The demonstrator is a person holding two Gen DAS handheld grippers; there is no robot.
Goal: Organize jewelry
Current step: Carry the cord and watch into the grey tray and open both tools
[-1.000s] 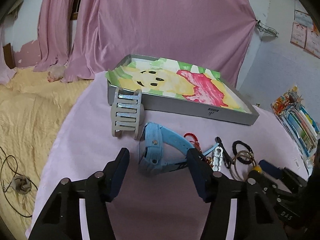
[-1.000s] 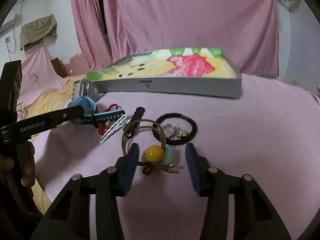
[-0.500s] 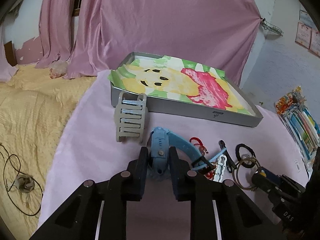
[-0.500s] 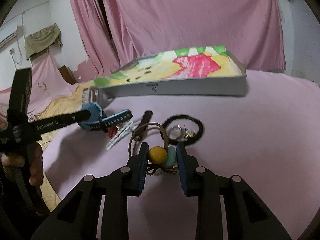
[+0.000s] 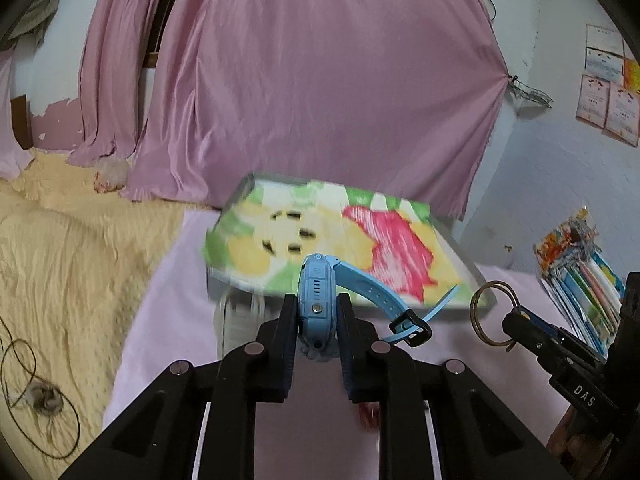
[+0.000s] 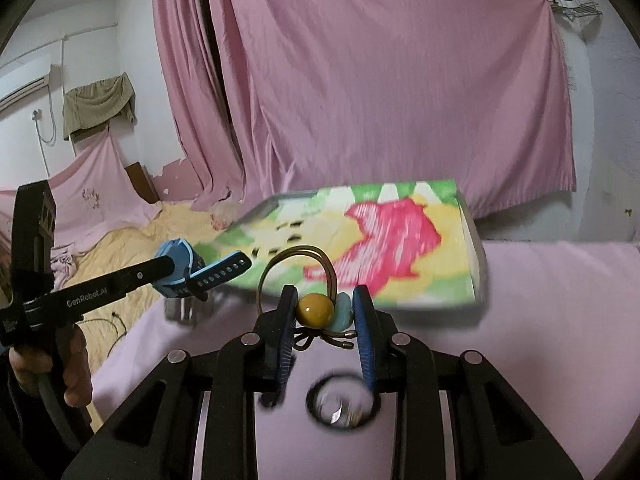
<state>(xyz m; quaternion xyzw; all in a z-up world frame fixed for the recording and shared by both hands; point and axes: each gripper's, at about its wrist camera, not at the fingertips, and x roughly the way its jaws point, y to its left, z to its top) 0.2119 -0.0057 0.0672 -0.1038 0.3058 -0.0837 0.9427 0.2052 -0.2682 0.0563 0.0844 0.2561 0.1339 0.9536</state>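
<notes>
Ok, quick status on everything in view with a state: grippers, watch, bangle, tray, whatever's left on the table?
left gripper: shut on the blue watch
blue watch: lifted, strap dangling
right gripper: shut on the beaded bangle
beaded bangle: lifted, hoop upright
tray: open, lined with colourful paper, no jewelry seen inside
black hair tie: lying on the table

Soft, even indoor light — motion-blurred tray (image 5: 460, 256), dark fisheye-warped corners.

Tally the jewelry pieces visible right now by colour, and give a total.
Blue: 1, the watch held by the left gripper.
Gold: 1, the beaded bangle held by the right gripper.
Black: 1, the hair tie on the table.
Total: 3
</notes>
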